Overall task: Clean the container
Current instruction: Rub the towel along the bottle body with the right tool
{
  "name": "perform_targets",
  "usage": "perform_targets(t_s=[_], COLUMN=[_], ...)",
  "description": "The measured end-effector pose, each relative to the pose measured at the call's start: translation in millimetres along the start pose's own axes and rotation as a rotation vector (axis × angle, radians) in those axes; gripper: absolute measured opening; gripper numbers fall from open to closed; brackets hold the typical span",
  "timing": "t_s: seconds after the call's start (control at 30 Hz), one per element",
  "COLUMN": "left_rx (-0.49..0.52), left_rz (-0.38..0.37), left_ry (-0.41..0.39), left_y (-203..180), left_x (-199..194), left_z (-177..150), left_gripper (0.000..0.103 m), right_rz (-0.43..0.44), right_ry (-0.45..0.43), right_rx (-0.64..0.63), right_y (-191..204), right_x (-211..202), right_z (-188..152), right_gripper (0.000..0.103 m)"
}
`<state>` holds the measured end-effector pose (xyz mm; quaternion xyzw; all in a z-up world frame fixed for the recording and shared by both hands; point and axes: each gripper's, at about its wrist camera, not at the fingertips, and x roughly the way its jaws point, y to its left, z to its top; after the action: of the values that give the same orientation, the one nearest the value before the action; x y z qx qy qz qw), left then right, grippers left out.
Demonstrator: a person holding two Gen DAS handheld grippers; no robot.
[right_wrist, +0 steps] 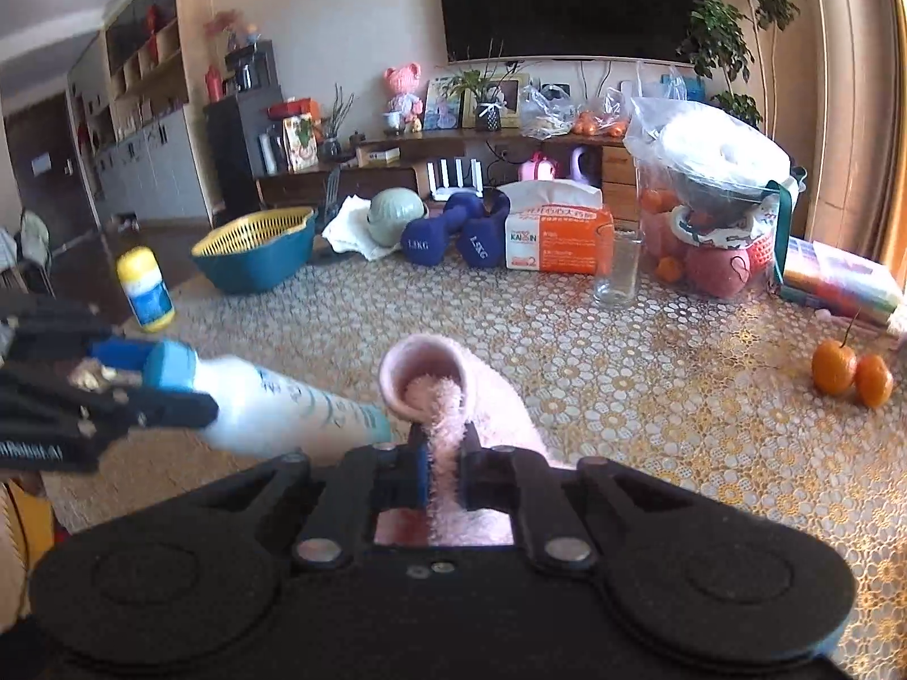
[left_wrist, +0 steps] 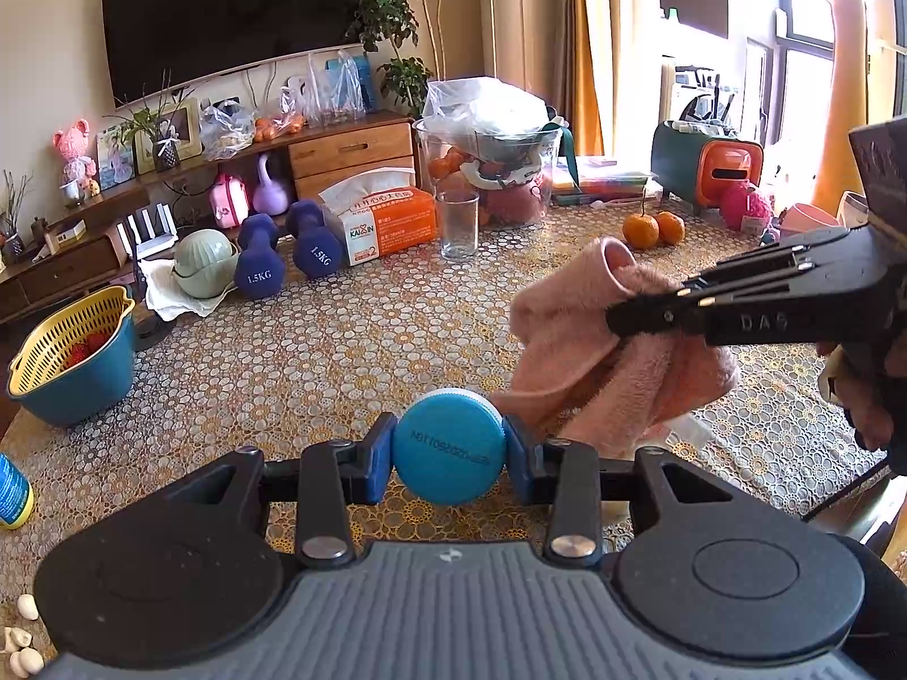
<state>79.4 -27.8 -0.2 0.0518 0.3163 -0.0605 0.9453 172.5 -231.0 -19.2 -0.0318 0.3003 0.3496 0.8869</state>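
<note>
1. You hold two hand-held grippers: your left hand-held gripper (left_wrist: 449, 456) is clamped on the blue cap (left_wrist: 449, 455) of one white bottle (right_wrist: 283, 408), and your right hand-held gripper (right_wrist: 445, 467) is pinched tight on one pink cloth (left_wrist: 589, 362).
2. Count on the table (left_wrist: 340, 351): two oranges (left_wrist: 652, 228) at the far right, two blue dumbbells (left_wrist: 286, 255), one clear glass (left_wrist: 458, 224), one orange tissue box (left_wrist: 391, 221), one blue-and-yellow colander basket (left_wrist: 71, 362) at the far left, and one yellow-capped bottle (right_wrist: 144, 289).
3. The white bottle is in the air above the near middle of the table, lying nearly level, its cap towards you on the left and its teal-printed end touching the cloth.
4. The cloth is fluffy, bunched, and rolled into an open tube at its far end.
5. The middle of the table, with its patterned cover, lies open; the clutter lines the far edge and the left edge.
</note>
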Motion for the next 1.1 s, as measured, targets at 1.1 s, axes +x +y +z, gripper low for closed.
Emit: perform_targets(t_s=[1.1], left_rx=[-0.055], left_rz=[-0.063], left_ry=[0.01], left_y=[23], left_x=[-1], left_z=[-3], left_gripper=[0.039], right_rz=[0.187], right_ry=[0.167], right_rx=[0.239], right_y=[-2], right_x=[107], right_z=[9], right_gripper=[0.01])
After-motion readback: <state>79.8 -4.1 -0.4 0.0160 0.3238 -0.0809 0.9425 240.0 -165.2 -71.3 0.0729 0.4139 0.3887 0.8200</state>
